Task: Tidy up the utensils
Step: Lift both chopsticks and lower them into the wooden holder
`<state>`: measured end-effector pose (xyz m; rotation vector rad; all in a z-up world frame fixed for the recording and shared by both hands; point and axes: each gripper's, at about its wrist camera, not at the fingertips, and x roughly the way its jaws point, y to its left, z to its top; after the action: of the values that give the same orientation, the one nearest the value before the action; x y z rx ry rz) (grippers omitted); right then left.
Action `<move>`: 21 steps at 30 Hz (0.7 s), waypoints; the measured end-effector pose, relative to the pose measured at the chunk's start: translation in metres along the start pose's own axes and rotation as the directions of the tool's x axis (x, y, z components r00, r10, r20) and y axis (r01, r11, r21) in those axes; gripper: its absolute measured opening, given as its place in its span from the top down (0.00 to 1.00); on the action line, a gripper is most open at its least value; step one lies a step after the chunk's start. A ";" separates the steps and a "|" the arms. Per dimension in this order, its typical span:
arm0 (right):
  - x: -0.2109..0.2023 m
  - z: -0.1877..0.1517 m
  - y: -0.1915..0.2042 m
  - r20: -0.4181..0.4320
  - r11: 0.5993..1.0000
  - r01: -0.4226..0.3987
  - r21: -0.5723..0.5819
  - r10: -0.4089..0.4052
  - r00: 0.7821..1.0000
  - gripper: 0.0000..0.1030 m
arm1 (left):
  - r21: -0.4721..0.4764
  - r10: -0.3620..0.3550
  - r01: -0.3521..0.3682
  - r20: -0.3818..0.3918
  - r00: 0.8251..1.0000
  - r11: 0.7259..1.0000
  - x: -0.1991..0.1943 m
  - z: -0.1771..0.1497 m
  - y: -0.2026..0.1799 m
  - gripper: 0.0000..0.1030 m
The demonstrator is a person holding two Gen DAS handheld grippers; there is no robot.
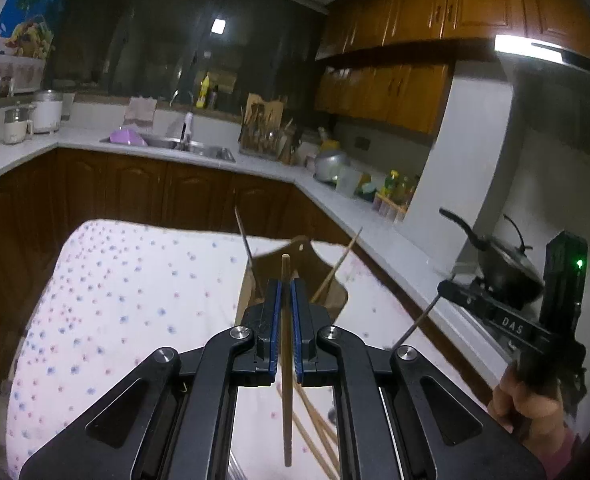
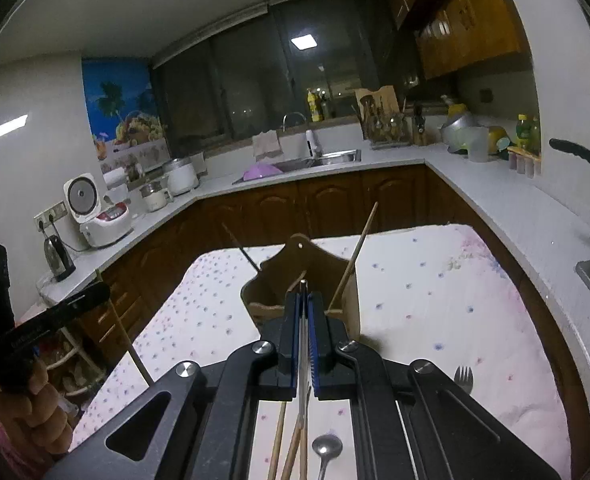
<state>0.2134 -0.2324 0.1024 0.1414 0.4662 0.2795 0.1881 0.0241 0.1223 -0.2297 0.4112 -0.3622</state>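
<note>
1. Kitchen counters and brown wooden cabinets wrap around a tabletop covered with a white cloth dotted in blue and pink (image 1: 127,300).
2. On it stands a brown wooden utensil holder (image 2: 315,276), with two chopsticks leaning out of it.
3. Left tool (image 1: 286,284) points slightly downward above the cloth, its jaws closed on a light wooden chopstick (image 1: 286,380) that runs lengthwise between the blue pads.
4. Right tool (image 2: 303,300), also tilted slightly down towards the holder, is clamped on a thin metal chopstick (image 2: 303,344).
5. Loose wooden chopsticks (image 2: 279,440), a metal spoon (image 2: 327,448) and a metal fork (image 2: 463,378) lie on the cloth.
</note>
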 end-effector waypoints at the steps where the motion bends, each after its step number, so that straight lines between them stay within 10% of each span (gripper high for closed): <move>1: 0.000 0.002 0.000 0.005 1.000 0.002 0.000 -0.002 1.000 0.96 | -0.001 0.002 -0.002 0.011 1.000 1.000 0.001 0.002 0.000 0.96; 21: 0.025 0.090 -0.019 0.178 0.998 0.039 0.040 -0.045 0.983 0.96 | 0.052 0.058 -0.072 0.235 0.970 0.996 0.051 0.096 -0.013 0.96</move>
<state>0.2810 -0.2495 0.1673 0.1901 0.2959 0.2148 0.2687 0.0068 0.1937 -0.1967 0.1748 -0.2784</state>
